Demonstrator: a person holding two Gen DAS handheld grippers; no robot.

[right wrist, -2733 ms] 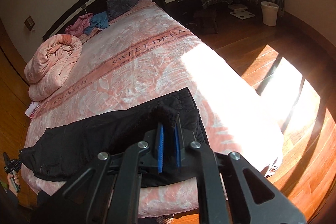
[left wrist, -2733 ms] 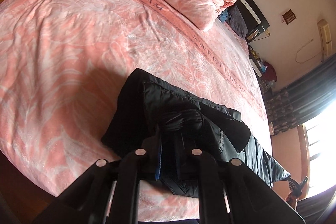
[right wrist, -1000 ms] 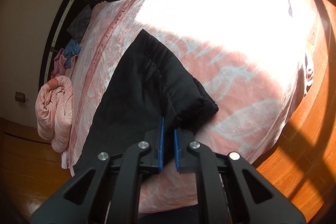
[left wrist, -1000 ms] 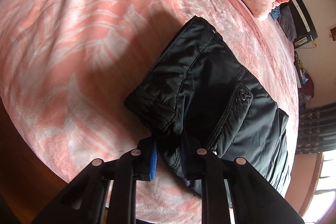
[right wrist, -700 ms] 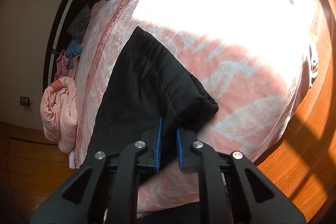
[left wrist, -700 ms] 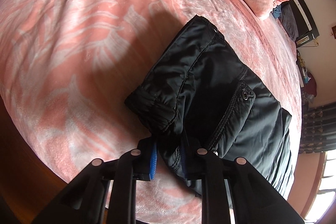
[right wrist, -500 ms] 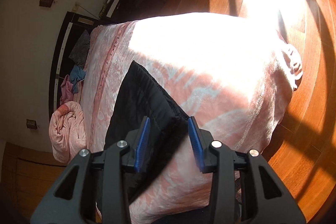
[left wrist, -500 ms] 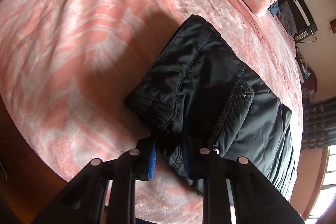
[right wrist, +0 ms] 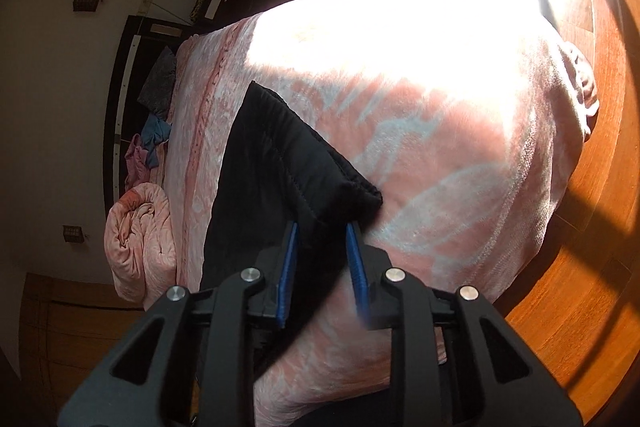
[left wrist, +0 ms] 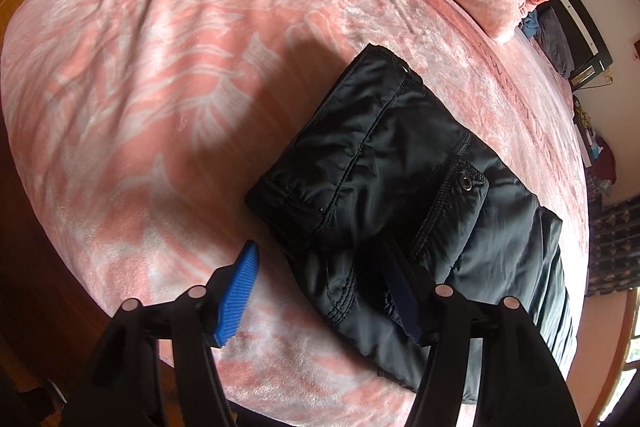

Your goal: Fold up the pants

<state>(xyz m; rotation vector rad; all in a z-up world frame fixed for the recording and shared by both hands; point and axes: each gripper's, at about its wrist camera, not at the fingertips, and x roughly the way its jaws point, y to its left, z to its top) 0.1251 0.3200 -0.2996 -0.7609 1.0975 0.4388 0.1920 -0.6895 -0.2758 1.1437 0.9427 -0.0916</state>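
Gaping left tongs (left wrist: 320,279), right tongs (right wrist: 323,255) parted, pants (left wrist: 400,195) released

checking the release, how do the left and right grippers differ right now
The left gripper is spread wide, the right gripper narrower. One left pad lies over the black pants, one over the pink bedspread; the right straddles the pants' corner. Both are open, gripping nothing.

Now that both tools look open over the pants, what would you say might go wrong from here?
The pants lie close to the bed edge, so a nudge may slide them off. The left tool straddles a corner of the fabric and might snag it on withdrawal. The right tool could likewise drag its end and undo the fold.
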